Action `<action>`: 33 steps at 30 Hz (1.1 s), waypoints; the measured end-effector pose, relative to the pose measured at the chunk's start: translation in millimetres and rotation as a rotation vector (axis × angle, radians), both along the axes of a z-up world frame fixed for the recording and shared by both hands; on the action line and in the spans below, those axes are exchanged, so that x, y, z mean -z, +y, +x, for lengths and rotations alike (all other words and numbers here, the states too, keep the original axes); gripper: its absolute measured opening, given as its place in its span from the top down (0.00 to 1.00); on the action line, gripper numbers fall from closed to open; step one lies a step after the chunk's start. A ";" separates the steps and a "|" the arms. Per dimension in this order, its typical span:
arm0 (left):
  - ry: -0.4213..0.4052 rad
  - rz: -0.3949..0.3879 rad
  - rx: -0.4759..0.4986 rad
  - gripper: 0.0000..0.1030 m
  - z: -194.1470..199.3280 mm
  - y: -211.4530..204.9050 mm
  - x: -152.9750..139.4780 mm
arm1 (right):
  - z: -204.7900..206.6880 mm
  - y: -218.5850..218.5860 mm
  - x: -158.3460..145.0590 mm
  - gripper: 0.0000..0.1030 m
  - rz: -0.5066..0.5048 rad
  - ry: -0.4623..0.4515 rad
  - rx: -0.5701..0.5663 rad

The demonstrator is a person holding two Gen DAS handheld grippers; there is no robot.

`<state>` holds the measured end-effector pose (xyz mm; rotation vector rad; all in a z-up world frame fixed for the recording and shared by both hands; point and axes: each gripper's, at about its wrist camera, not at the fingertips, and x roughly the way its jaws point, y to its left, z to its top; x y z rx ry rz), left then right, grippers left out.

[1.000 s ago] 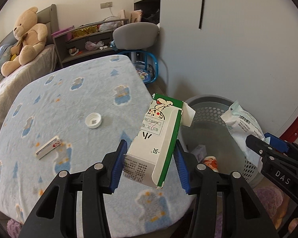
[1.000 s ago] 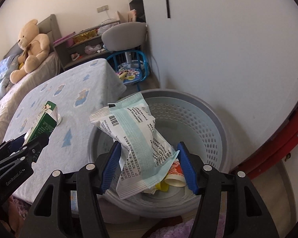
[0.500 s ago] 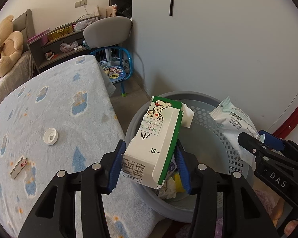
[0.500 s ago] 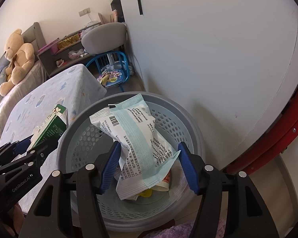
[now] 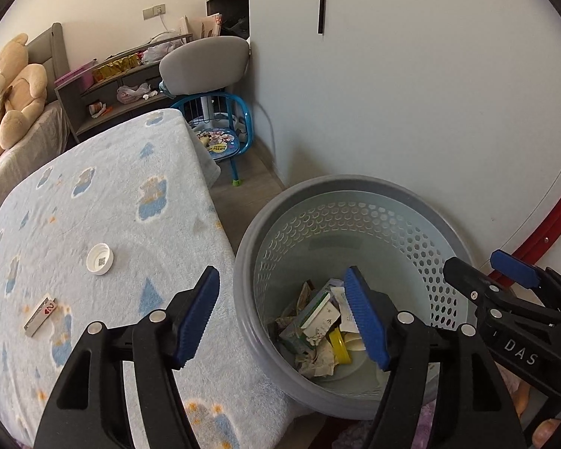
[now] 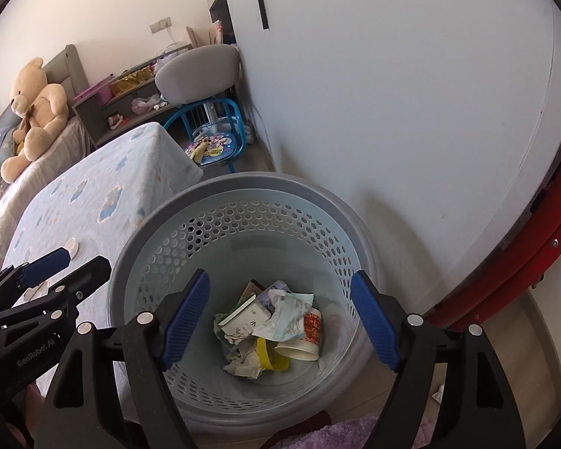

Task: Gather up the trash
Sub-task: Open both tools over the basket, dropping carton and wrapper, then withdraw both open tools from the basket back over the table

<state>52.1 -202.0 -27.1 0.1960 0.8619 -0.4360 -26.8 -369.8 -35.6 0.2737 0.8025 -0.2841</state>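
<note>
A: Both open now? Jaws just opened, nothing between them
B: Yes, left gripper (image 5: 282, 312) and right gripper (image 6: 280, 318) wide, carton (image 6: 245, 316) and packet (image 6: 286, 316) down in basket (image 6: 243, 187) right below
A: Risk?
B: Cap (image 5: 100, 259) and small box (image 5: 41, 314) waiting left of left gripper; could hook basket rim when swinging there

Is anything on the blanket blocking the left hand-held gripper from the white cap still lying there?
Nothing visible does. The white cap sits alone on bare blanket, up-left of the open, empty left hand-held gripper; the small card lies apart, nearer the camera.
</note>
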 end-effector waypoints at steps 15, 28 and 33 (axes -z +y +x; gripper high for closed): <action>0.013 -0.024 -0.089 0.36 0.4 47.0 -1.8 | 1.4 32.8 -0.1 0.26 0.022 0.012 -0.074; 0.009 -0.037 -0.209 0.36 -3.8 128.7 -6.1 | 9.6 90.1 -12.1 0.25 0.025 -0.004 -0.190; 0.005 -0.043 -0.265 0.36 -6.5 166.8 -8.0 | 17.0 116.2 -12.7 0.25 0.029 0.000 -0.236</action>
